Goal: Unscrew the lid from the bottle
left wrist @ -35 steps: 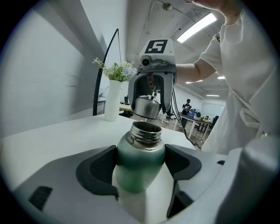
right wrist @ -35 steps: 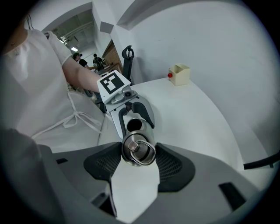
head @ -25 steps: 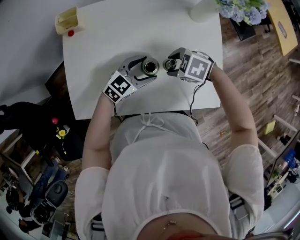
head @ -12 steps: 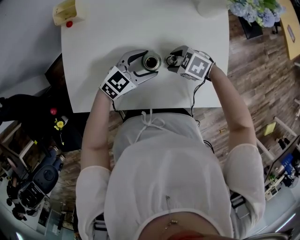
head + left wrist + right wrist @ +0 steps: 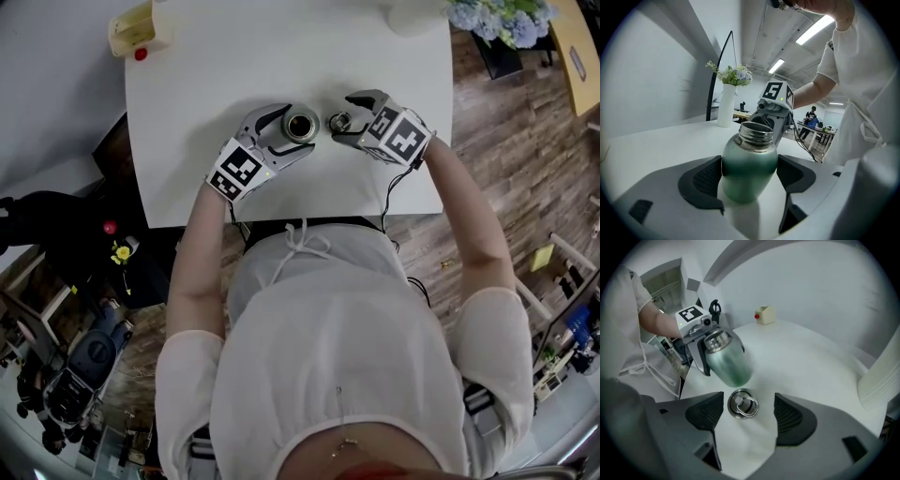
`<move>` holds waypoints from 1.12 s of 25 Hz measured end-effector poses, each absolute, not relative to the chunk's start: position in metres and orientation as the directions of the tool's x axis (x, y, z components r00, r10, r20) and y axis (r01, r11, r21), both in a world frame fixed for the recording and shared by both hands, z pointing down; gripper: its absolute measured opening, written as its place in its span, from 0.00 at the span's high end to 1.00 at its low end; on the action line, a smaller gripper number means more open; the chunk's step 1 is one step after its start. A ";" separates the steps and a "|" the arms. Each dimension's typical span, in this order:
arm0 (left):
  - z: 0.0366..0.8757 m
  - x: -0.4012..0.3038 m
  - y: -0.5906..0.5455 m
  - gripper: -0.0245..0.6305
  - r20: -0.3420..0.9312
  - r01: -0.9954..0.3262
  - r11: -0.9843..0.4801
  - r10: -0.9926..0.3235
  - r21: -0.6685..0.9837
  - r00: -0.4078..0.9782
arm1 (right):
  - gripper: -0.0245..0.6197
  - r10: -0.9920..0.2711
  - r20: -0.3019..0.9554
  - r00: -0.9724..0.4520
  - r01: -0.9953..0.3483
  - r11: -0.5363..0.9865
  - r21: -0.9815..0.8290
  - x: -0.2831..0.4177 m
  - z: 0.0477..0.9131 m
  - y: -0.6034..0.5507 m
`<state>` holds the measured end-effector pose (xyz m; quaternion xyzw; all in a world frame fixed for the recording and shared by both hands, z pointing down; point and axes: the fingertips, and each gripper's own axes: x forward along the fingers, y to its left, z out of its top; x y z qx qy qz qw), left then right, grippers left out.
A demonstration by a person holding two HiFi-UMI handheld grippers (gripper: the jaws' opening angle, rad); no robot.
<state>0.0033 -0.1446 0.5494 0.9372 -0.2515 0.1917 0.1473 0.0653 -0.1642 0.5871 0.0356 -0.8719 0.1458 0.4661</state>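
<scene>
A green metal bottle [image 5: 749,171] stands upright on the white table [image 5: 216,66] with its threaded neck bare. My left gripper [image 5: 750,177] is shut on its body, a pad pressing each side. In the head view the bottle [image 5: 300,125] shows from above inside the left gripper [image 5: 295,129]. The round steel lid [image 5: 742,404], with its ring handle up, lies on the table to the bottle's right. My right gripper [image 5: 743,412] stands around the lid [image 5: 339,122] and its jaws are opening. Both pads are clear of the lid.
A small yellow box with a red knob [image 5: 137,37] sits at the table's far left corner. A white vase of flowers [image 5: 417,13] stands at the far right corner. The table's near edge [image 5: 281,217] runs just below both grippers, against the person's body.
The right gripper's jaws have spread wider and no longer hold the lid, which now lies on the table between them. The left gripper keeps its grip on the bottle.
</scene>
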 end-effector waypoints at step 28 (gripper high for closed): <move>0.278 -0.091 -0.137 0.93 0.017 -0.885 -0.464 -0.886 -0.030 0.464 | 0.95 -0.743 0.083 -0.664 -0.736 0.669 0.102 0.063 0.297 -0.164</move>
